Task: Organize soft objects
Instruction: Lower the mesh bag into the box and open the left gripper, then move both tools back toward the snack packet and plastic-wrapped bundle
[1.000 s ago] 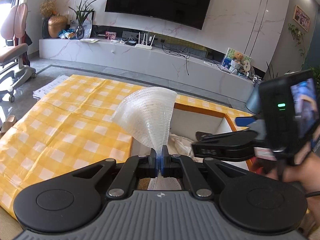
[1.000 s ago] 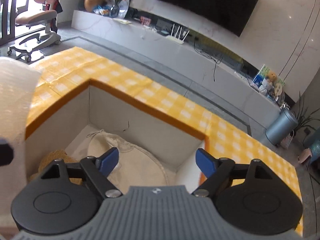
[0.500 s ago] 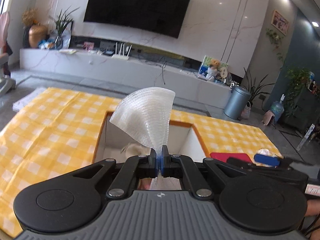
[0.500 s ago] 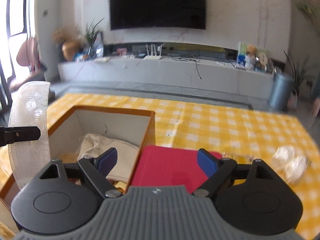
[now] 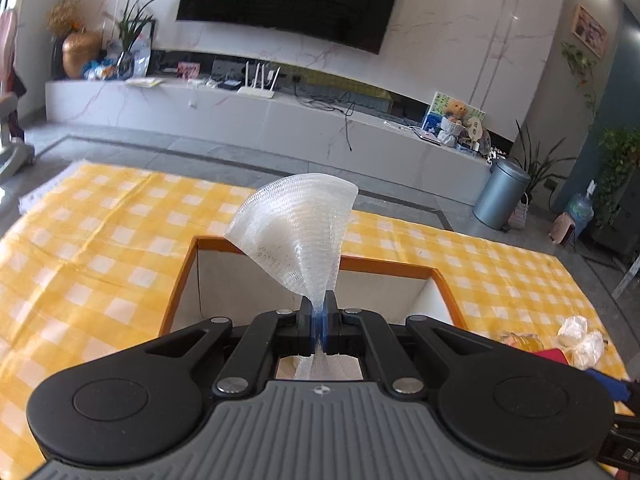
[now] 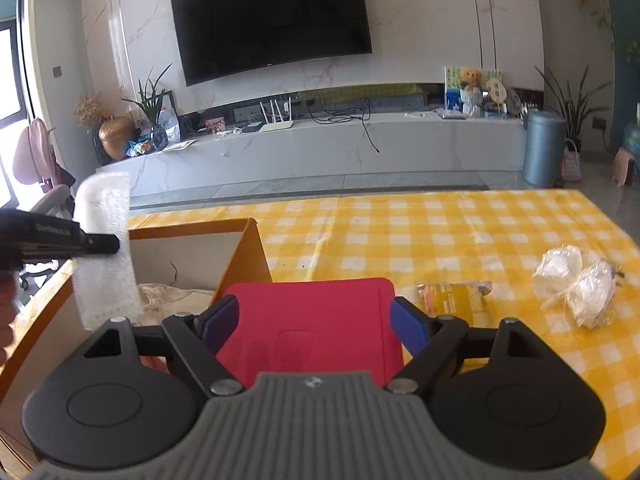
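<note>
My left gripper (image 5: 319, 312) is shut on a white foam mesh sleeve (image 5: 298, 232) and holds it above the open orange-rimmed box (image 5: 188, 264). The sleeve (image 6: 105, 248) and the left gripper (image 6: 100, 243) also show at the left of the right wrist view, over the box (image 6: 244, 256). My right gripper (image 6: 315, 322) is open and empty, just above a red flat pad (image 6: 308, 316) that lies on the table beside the box. A cream cloth (image 6: 172, 294) lies inside the box.
A yellow packet (image 6: 452, 300) and two white wrapped bundles (image 6: 576, 284) lie on the yellow checked tablecloth (image 6: 440, 232) to the right of the red pad. The bundles also show in the left wrist view (image 5: 580, 340).
My right gripper has swung right, from over the box to over the red pad. My left gripper has shifted over the box, still holding the sleeve.
</note>
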